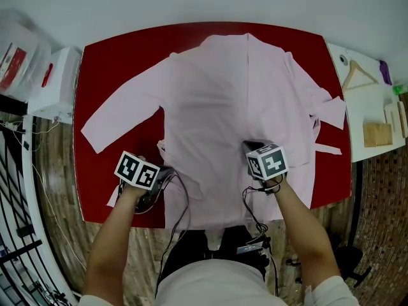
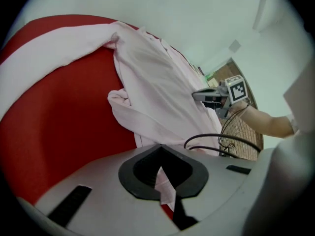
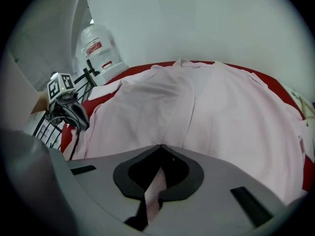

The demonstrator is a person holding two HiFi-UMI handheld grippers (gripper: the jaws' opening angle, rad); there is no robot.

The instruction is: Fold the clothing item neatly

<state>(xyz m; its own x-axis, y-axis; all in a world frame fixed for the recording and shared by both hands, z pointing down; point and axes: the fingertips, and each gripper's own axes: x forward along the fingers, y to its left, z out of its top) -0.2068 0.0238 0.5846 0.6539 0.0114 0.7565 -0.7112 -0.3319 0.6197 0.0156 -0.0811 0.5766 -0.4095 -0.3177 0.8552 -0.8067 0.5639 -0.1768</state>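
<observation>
The pale pink long-sleeved cloth robe [image 1: 223,107] lies spread flat on the red tabletop [image 1: 115,62], collar at the far edge, one sleeve stretched out to the left, its near hem overhanging the front edge.

You have a pale pink garment [image 1: 229,101] of soft, matt cloth on a smooth, matt red desk [image 1: 115,62], your left tool [image 2: 162,180] and right tool [image 3: 155,183] wear matt grey plastic, and the hanger [image 1: 359,75] is bare wood.

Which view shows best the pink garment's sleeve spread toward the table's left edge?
The head view: the whole sleeve lies flat, shoulder to cuff. The left gripper view shows it only as a slanted band, cut at the edge. The right gripper view shows almost nothing of it.
</observation>
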